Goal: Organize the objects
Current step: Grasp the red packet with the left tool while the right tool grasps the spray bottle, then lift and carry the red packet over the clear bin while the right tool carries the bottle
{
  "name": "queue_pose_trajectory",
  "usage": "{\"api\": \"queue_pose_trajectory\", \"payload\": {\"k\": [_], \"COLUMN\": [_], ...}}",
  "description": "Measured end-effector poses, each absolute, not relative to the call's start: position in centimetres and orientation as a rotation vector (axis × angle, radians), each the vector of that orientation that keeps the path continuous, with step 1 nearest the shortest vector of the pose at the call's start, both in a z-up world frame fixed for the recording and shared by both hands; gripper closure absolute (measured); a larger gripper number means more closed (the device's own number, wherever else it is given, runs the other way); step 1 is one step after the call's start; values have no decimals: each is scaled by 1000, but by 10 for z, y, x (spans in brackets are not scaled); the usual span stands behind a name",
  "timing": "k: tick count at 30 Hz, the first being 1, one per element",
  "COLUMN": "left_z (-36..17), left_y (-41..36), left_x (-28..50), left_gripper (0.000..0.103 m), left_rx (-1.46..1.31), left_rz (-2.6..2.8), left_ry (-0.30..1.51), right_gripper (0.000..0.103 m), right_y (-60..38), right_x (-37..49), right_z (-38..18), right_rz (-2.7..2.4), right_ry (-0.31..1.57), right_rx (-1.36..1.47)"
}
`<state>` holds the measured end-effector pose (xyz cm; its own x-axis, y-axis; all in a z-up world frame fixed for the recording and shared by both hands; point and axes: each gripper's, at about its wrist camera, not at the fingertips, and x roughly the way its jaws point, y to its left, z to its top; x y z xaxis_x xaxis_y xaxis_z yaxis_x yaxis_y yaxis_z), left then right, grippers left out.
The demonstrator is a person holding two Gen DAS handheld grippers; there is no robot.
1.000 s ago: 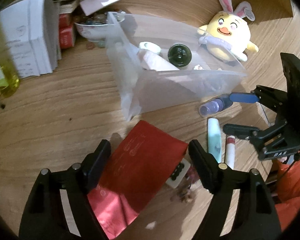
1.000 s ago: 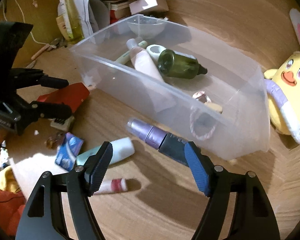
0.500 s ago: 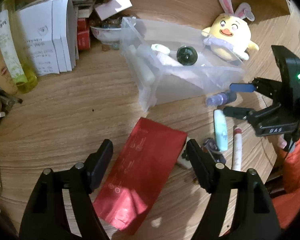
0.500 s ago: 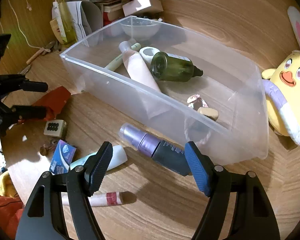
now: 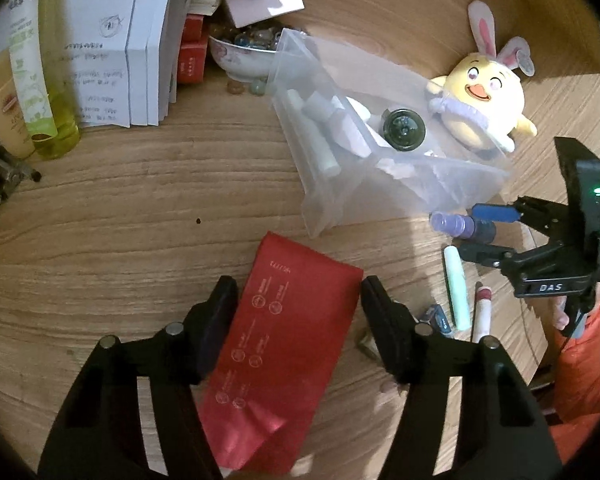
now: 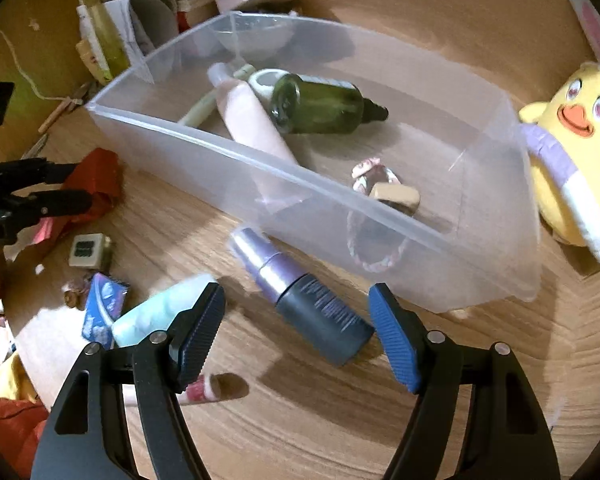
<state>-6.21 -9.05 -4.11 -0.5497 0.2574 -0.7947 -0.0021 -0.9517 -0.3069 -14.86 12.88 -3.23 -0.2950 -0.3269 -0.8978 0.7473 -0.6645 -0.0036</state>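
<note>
- Red foil pouch (image 5: 288, 344) lies flat on the table (image 5: 120, 248), between the jaws of the left hand-held gripper (image 5: 298, 304), which have just been closing and are not yet pressing on it.
- It looks light, thin and crinkly; pinching across its width is best.
- Right hand-held gripper (image 6: 296, 312) stands open astride the purple-capped spray bottle (image 6: 300, 292) just in front of the clear bin (image 6: 380, 208); rigid, round, probably slippery, so grip its dark body.

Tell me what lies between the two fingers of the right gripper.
In the right wrist view, the purple and dark spray bottle lies between the open right gripper fingers, untouched.
</note>
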Motion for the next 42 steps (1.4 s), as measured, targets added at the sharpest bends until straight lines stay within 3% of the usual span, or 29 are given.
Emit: {"api": "queue_pose_trajectory", "payload": {"k": [3,13,42], "left_z": [-41,-32,48], "left_y": [-90,-94,-64], "left_x": [-61,-49,-40], "left_gripper": [40,49,49], "left_rx": [-1394,-1344,-1012], "left_rz": [2617,2713,2843], "left_ry": [-406,-394,-344], "right_gripper": [40,78,80], "right_y": [130,138,180], "right_x": [-148,-130,-108], "right_z": [-37,-32,49], "right_rz": [-2011,-2027,-2209], "right_ry": [558,536,247], "right_rx": [1249,1184,884]}}
